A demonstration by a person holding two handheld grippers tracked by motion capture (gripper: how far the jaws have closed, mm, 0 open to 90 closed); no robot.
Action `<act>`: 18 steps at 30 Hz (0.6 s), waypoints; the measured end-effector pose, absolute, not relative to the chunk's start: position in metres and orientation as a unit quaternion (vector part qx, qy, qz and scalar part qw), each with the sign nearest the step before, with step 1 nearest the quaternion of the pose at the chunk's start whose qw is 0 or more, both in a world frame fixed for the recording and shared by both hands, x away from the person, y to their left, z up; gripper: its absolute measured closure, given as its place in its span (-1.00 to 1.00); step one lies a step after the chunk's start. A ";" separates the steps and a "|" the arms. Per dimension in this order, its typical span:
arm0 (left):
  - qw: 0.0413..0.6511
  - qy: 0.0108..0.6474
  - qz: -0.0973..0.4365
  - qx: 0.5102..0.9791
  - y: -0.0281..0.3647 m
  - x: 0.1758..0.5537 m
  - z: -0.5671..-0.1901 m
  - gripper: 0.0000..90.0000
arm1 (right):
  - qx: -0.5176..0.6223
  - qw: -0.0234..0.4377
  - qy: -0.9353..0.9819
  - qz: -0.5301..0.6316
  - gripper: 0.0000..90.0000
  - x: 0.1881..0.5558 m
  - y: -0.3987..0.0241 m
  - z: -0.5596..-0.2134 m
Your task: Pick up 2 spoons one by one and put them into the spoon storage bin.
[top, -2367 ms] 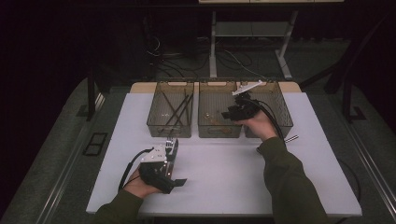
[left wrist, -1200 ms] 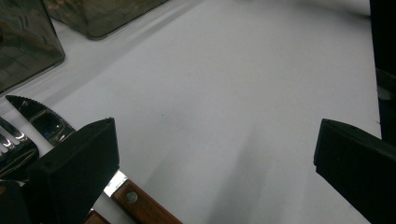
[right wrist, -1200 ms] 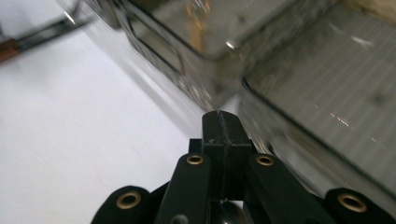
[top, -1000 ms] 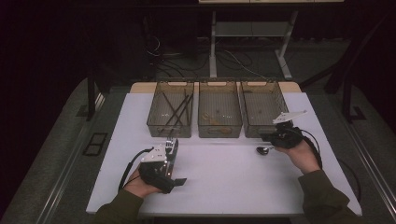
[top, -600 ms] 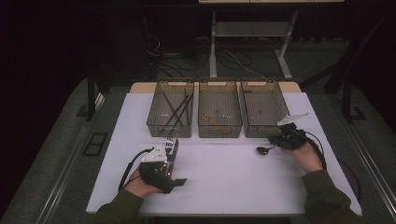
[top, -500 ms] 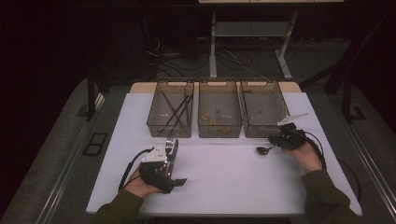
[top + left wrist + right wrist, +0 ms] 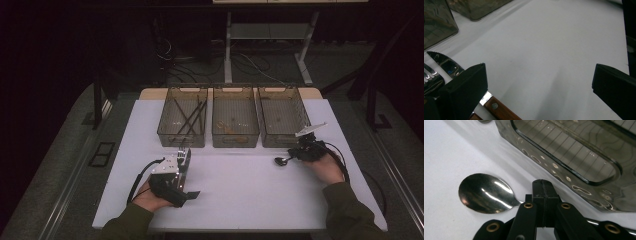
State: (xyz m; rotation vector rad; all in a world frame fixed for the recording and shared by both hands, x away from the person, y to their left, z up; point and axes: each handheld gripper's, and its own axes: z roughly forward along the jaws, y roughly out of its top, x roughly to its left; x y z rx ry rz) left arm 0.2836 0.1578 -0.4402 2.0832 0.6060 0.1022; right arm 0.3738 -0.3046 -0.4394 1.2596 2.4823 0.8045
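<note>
Two tools in play. Right tool [image 7: 295,156], right of centre in the high view, has its jaws pressed together on the spoon [image 7: 280,161] neck; in the right gripper view the tool [image 7: 543,185] clamps just behind the bowl of the spoon [image 7: 485,193], bowl facing up, lower left of frame, lying on the white worktop [image 7: 446,155]. Handle runs back under the jaws, mostly hidden. Bin wall [image 7: 574,165] sits just beside the spoon, upper right of that frame.

Left tool [image 7: 182,156], lower left in the high view, jaws spread wide, nothing between them. In the left gripper view the tool [image 7: 539,82] rests over bare worktop; a serrated knife [image 7: 445,63] with a wooden handle passes under the left-hand jaw at lower left, fork tines [image 7: 430,72] at the far left edge.

Three bins along the top of the worktop [image 7: 250,195]: left bin [image 7: 183,116] holds dark sticks, middle bin [image 7: 235,117] some small bits, right bin [image 7: 282,116] nearest the spoon, well apart from the left tool.
</note>
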 end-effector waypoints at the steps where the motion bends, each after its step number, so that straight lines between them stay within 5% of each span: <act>1: 0.466 0.246 0.042 0.849 0.158 0.284 -0.440 -1.00 | 0.432 0.121 0.851 0.273 1.00 0.373 -0.305 -0.439; 18: 0.465 0.244 0.041 0.850 0.157 0.283 -0.440 -1.00 | 0.425 0.111 0.858 0.265 1.00 0.361 -0.311 -0.437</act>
